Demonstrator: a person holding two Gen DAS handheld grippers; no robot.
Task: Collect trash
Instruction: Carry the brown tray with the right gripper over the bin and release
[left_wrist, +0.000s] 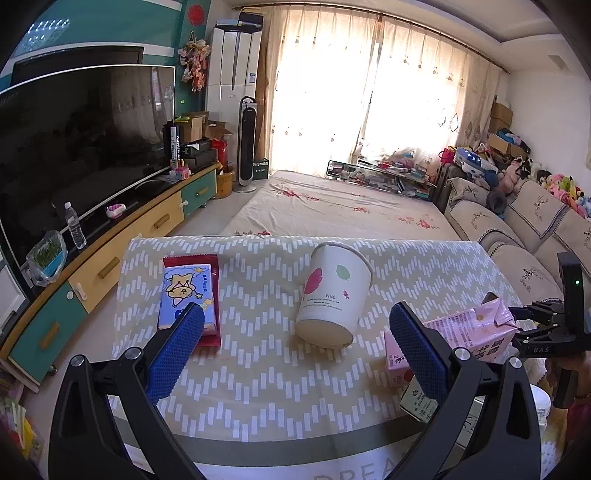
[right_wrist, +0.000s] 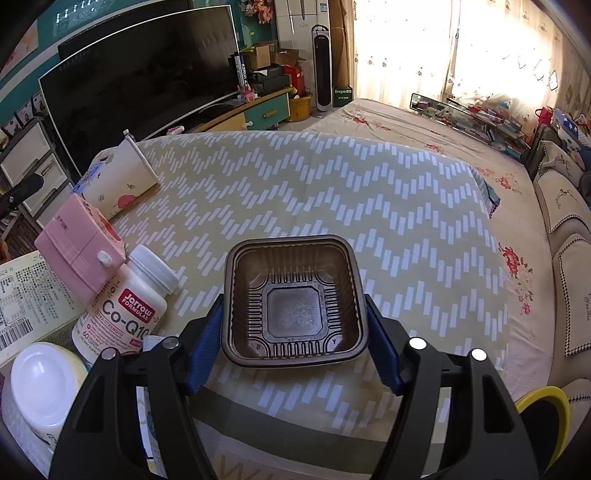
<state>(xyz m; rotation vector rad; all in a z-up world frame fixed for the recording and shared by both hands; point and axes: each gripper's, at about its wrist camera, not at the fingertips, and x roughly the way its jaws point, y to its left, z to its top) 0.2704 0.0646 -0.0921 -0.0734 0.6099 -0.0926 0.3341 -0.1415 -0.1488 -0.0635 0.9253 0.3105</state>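
In the left wrist view my left gripper (left_wrist: 295, 332) is open and empty above the patterned table (left_wrist: 258, 387). A white paper cup (left_wrist: 332, 295) lies on its side between its fingers, farther out. A blue tissue pack (left_wrist: 188, 295) lies on a red wrapper at the left. A pink milk carton (left_wrist: 465, 332) lies at the right. In the right wrist view my right gripper (right_wrist: 295, 332) is shut on a brown plastic tray (right_wrist: 295, 299), gripped by its two sides and held above the table (right_wrist: 332, 192). The cup (right_wrist: 118, 181) and pink carton (right_wrist: 81, 254) lie at the left.
A white Co-Q10 bottle (right_wrist: 129, 306), a white jar (right_wrist: 40, 387) and a printed cardboard box (right_wrist: 29, 299) crowd the table's near left corner. A yellow-rimmed bin (right_wrist: 543, 410) sits low right. A TV cabinet (left_wrist: 110, 251) stands left, a sofa (left_wrist: 517, 229) right.
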